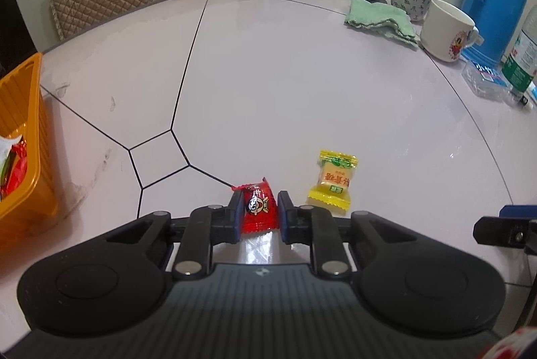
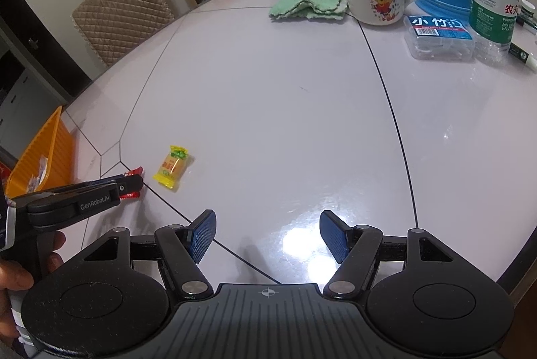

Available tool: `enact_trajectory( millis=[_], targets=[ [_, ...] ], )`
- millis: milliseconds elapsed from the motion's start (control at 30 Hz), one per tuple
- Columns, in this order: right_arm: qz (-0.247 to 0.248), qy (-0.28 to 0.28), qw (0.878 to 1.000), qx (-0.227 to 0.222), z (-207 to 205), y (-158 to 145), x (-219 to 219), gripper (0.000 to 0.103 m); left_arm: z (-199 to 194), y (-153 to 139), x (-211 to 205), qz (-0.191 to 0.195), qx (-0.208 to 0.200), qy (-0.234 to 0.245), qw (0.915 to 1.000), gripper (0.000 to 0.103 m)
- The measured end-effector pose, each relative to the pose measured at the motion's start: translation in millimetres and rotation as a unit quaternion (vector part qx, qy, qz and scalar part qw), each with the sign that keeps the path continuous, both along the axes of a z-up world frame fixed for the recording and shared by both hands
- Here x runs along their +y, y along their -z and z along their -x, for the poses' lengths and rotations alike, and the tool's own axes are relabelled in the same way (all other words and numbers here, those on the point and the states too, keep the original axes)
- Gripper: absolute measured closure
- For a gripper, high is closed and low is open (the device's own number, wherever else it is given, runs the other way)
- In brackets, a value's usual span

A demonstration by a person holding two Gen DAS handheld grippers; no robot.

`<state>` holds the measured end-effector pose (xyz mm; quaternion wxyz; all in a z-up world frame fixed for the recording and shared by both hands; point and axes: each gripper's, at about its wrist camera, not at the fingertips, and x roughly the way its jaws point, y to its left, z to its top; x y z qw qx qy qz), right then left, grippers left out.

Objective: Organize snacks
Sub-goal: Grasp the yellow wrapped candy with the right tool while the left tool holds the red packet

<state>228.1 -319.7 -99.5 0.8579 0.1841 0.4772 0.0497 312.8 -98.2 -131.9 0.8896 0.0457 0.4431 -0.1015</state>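
We are pinching the red snack packet (image 1: 257, 210) in the left hand-held gripper (image 1: 258, 218), its blue pads pressing on either side of the wrapper while the packet is lying on the pale surface (image 1: 285, 83), just beside a dark seam line. The right hand-held gripper (image 2: 266, 236) is waiting with its jaws spread wide and nothing between them, hovering over a bare stretch of surface.

We are judging the red packet as very light, with a thin, crinkly film wrapper that is likely slippery and crushes easily. Gripping across its middle, as we are doing, looks sound, since the flat sealed ends would probably fold and slide out.

The yellow snack packet (image 1: 333, 178) is sitting just beside it, apart from the pads. It looks fuller and squarer, perhaps with a firmer block inside, so we are expecting its two long sides to offer the best hold.

The orange basket (image 1: 32, 137) at the left edge is already holding wrapped snacks, and it seems the likely destination.
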Motion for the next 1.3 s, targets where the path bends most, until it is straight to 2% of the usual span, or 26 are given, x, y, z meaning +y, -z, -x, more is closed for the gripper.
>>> enact_trajectory(
  millis=[300, 567, 767, 900, 1100, 1200, 1300],
  targets=[
    [-0.006, -0.026, 1.0, -0.017, -9, -1, 19, 0.035, 7, -14, 21, -0.009, -0.021, -0.01, 0.9997, 0.086],
    [-0.01, -0.083, 0.995, -0.049, -33, -4, 60, 0.035, 21, -25, 65, -0.008, -0.022, -0.051, 0.9984, 0.086],
    [0.0, -0.111, 0.992, -0.054, -53, 9, 90, 0.036, 36, -28, 101, -0.011, -0.019, -0.09, 0.9957, 0.086],
    [0.01, -0.114, 0.992, -0.048, -65, 19, 102, 0.047, 47, -29, 124, -0.014, -0.018, -0.118, 0.9928, 0.086],
    [0.033, -0.101, 0.993, -0.053, -78, 26, 114, 0.054, 61, -32, 157, -0.018, -0.018, -0.158, 0.9871, 0.086],
    [0.062, -0.099, 0.991, -0.058, -81, 26, 123, 0.06, 67, -35, 171, -0.02, -0.019, -0.175, 0.9842, 0.086],
    [0.11, -0.115, 0.985, -0.07, -78, 28, 136, 0.066, 72, -36, 183, -0.021, -0.018, -0.186, 0.9822, 0.086]
  ],
)
